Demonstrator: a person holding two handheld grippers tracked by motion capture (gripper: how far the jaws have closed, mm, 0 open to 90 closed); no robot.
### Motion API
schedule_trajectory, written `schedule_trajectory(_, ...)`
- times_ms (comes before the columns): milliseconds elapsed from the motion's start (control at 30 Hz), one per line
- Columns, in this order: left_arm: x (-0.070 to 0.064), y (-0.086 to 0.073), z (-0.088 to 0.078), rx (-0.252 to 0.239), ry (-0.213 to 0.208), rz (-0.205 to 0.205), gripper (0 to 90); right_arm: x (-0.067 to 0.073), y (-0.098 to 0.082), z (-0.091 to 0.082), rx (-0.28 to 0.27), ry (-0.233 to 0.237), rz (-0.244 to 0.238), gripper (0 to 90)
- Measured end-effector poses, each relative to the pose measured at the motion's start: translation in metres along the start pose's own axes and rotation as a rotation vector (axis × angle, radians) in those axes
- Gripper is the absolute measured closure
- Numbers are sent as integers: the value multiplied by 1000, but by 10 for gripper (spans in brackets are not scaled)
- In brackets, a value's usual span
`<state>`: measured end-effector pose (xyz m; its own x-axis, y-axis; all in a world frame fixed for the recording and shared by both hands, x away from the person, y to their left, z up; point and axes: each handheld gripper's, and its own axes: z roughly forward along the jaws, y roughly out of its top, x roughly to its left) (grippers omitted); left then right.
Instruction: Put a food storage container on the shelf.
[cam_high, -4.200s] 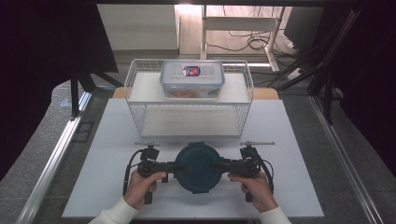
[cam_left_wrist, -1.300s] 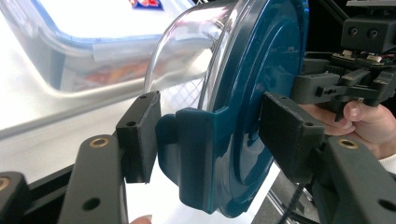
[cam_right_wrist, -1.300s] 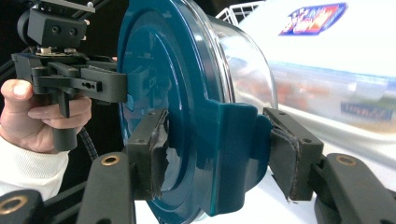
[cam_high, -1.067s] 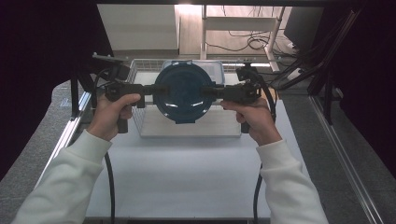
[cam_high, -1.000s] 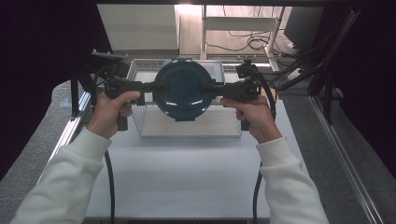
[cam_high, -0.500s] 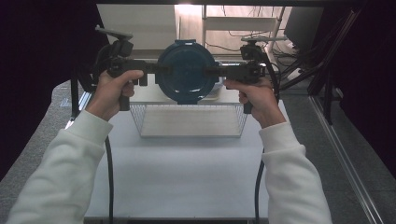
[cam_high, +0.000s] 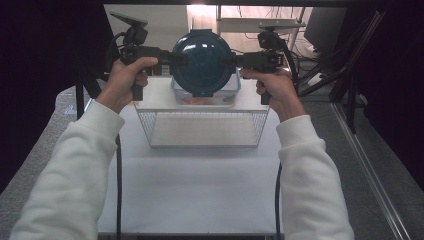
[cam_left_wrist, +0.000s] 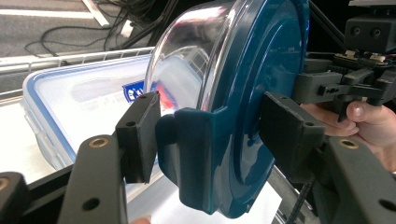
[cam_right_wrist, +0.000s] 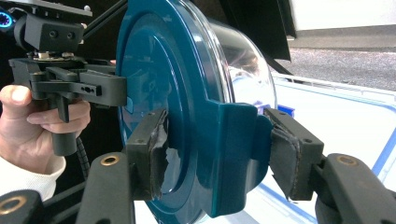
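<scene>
White table: 1 wire basket, 2 containers, 2 tongs.

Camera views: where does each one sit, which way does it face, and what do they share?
High view: above the table's near side, looking forward and down; both sleeves, left gripper, right gripper.
Left gripper view: between its jaws, facing the round container; the other hand beyond.
Right gripper view: mirrored, with the left hand beyond.
Shared: the container above the rectangular box.
</scene>
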<state>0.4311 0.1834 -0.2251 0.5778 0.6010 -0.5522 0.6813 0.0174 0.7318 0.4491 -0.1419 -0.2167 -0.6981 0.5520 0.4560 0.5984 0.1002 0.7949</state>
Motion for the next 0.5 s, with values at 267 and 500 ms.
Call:
schedule_trajectory(267, 8, 3, 10, 11, 4, -18, 394, -15, 2, 7, 8, 2, 37, 422)
schedule_trajectory(500, 14, 5, 17, 20, 10, -37, 394, -24, 2, 10, 12, 5, 65, 420)
